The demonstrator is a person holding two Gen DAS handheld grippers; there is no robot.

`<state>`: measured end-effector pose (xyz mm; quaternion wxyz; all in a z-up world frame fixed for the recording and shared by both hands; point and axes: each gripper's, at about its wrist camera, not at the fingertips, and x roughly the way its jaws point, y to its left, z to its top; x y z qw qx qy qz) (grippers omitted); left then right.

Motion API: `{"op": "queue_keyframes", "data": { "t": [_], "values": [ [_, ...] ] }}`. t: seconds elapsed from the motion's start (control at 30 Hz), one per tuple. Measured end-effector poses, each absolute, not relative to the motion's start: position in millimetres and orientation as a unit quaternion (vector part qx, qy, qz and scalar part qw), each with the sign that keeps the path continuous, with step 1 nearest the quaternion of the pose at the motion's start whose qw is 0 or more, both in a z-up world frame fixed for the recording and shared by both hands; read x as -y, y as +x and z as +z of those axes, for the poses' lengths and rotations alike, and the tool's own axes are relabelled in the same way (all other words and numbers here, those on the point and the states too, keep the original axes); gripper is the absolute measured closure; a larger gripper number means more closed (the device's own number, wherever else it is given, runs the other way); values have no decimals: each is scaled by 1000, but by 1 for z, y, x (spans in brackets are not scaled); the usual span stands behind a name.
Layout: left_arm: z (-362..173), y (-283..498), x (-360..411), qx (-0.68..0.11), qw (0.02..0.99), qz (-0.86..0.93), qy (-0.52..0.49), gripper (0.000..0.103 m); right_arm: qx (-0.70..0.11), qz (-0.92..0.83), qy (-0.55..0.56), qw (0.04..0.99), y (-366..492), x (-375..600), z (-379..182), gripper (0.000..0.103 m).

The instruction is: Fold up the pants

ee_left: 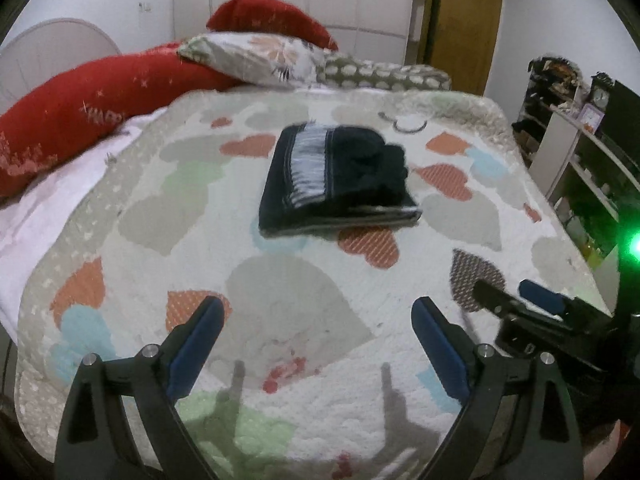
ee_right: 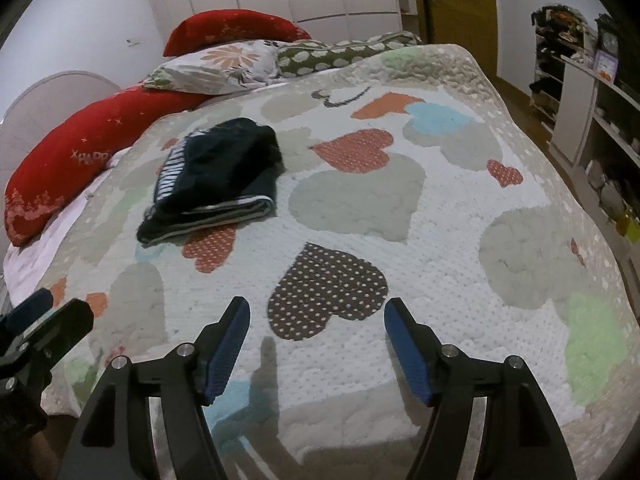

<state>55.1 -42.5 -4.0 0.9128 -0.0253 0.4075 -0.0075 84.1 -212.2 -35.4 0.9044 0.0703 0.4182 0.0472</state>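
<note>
Pants (ee_left: 338, 182) look soft, limp, light — cloth will sag and slip apart if lifted by one layer; best taken at stacked edge nearest grippers, all layers pinched together

Dark navy, folded into compact thick bundle, pale striped band across top, white-edged layers showing along near side; folding seems done

Bundle sits mid-bed on heart-patterned quilt (ee_left: 280, 320), well apart from both tools

Left gripper (ee_left: 318, 320) spread, holding nothing; right gripper (ee_right: 317, 320) spread too, empty, low over quilt
</note>
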Motion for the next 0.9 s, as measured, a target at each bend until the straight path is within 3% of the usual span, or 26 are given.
{"op": "queue_keyframes", "data": {
  "t": [0.9],
  "values": [
    [-27,71,21,-446,893,-4,-58,9,-419,48,18,906,86,178,-43,29]
  ]
}}
